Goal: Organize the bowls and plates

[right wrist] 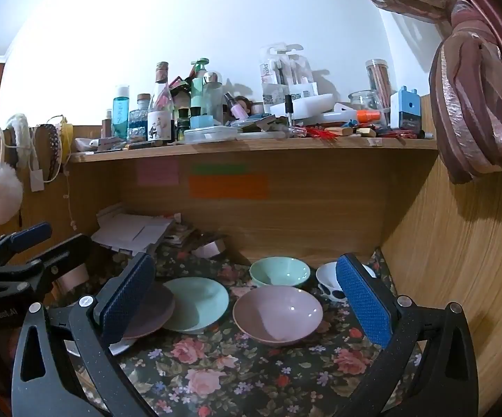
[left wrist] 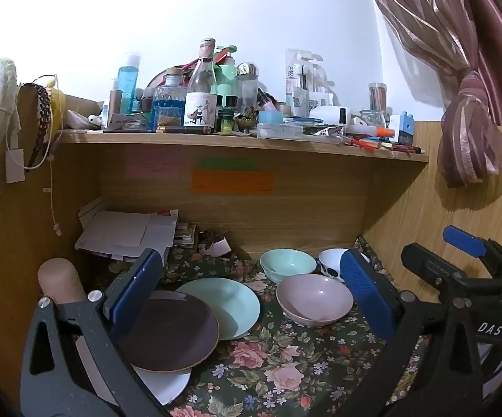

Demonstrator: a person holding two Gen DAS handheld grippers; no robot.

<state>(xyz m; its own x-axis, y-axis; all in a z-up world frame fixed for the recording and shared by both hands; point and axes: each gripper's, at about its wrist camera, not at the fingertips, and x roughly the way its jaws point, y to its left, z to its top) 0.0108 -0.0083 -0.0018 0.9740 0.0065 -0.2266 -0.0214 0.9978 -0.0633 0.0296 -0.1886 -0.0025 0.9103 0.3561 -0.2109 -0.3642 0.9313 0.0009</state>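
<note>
On the floral cloth lie a dark purple plate (left wrist: 169, 333) overlapping a white plate (left wrist: 167, 384) beneath it, and a mint plate (left wrist: 230, 304) behind. To the right sit a pink bowl (left wrist: 315, 299), a mint bowl (left wrist: 287, 264) and a white spotted bowl (left wrist: 332, 264). My left gripper (left wrist: 251, 299) is open and empty, hovering over the plates. My right gripper (right wrist: 247, 299) is open and empty, its fingers straddling the pink bowl (right wrist: 277, 312) and mint plate (right wrist: 199, 302). The purple plate (right wrist: 152, 312), mint bowl (right wrist: 280, 271) and spotted bowl (right wrist: 329, 281) also show there.
A wooden shelf (left wrist: 244, 144) crowded with bottles (left wrist: 200, 97) overhangs the desk. Wooden side panels (right wrist: 459, 260) close both sides. Papers (left wrist: 126, 232) are piled at the back left. A tied curtain (right wrist: 473, 104) hangs at right.
</note>
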